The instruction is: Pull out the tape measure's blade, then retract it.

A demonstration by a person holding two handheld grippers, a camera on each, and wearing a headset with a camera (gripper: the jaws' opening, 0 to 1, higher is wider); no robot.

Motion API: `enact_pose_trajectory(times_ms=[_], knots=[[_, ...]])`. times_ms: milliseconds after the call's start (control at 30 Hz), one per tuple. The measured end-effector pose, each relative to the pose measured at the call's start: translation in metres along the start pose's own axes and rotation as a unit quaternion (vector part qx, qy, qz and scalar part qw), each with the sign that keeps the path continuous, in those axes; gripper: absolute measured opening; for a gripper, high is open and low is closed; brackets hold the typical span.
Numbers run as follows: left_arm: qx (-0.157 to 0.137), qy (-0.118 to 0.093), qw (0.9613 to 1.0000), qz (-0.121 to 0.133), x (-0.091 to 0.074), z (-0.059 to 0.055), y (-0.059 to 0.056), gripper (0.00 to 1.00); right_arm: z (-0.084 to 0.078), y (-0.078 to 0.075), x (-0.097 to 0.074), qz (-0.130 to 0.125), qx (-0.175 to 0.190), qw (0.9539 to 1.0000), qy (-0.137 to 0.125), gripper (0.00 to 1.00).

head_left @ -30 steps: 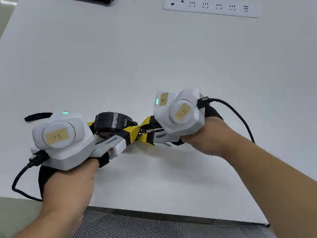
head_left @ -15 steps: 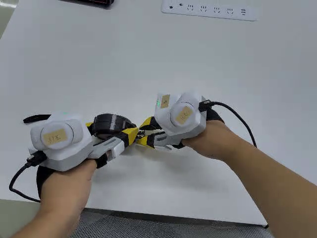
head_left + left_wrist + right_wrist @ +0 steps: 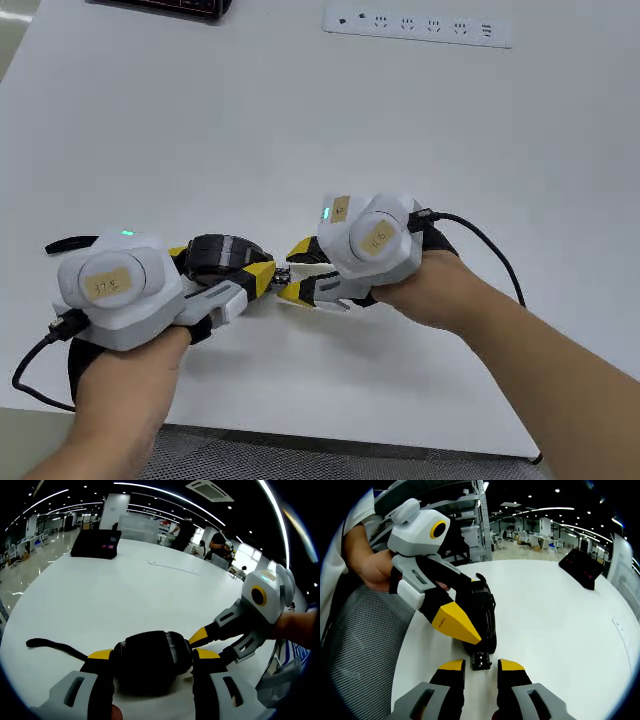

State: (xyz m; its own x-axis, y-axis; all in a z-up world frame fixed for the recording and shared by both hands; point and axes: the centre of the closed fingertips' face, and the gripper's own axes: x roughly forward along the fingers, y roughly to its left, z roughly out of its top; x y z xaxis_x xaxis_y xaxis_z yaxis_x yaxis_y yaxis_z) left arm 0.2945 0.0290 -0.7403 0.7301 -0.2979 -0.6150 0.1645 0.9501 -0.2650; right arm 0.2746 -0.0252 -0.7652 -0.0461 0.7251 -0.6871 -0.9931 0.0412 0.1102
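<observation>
Right tongs (image 3: 288, 272) backed off tape measure (image 3: 220, 252); power strip (image 3: 416, 24) beyond.

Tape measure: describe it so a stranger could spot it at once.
On the white table, near its front edge, the left gripper clamps the tape measure. It is a round black case with a trailing black strap, unlike the white right gripper facing it.

Black tape measure (image 3: 222, 252) lies on the table (image 3: 300, 130), strap (image 3: 70, 241) trailing.

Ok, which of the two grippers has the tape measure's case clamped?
The left gripper: its jaws press both sides of the black tape measure. The right gripper is open, astride the blade's hook.
</observation>
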Motion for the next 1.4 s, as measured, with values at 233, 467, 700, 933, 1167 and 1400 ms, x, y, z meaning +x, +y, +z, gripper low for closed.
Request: enact_pose_trajectory(times_ms=[233,467,700,933,1167,1400], knots=[[0.014,0.001,0.9999,-0.002,-0.002,0.000,0.000,0.63,-0.001,0.003,-0.011,-0.010,0.012,0.9998,-0.011,0.33],[0.030,0.004,0.9995,-0.003,-0.004,-0.001,-0.001,0.67,-0.007,0.005,-0.016,-0.016,0.020,0.9996,-0.008,0.40],[0.044,0.005,0.9990,-0.003,-0.007,0.001,0.000,0.69,-0.008,0.007,-0.024,-0.025,0.023,0.9994,-0.011,0.46],[0.071,0.011,0.9974,-0.007,-0.012,0.002,0.000,0.74,-0.017,0.007,-0.035,-0.043,0.029,0.9986,-0.009,0.54],[0.098,0.023,0.9947,-0.024,-0.017,-0.001,-0.002,0.74,-0.024,0.010,-0.047,-0.057,0.037,0.9977,-0.005,0.58],[0.118,0.023,0.9920,-0.040,-0.023,0.001,-0.003,0.77,-0.029,0.013,-0.059,-0.067,0.045,0.9967,-0.006,0.64]])
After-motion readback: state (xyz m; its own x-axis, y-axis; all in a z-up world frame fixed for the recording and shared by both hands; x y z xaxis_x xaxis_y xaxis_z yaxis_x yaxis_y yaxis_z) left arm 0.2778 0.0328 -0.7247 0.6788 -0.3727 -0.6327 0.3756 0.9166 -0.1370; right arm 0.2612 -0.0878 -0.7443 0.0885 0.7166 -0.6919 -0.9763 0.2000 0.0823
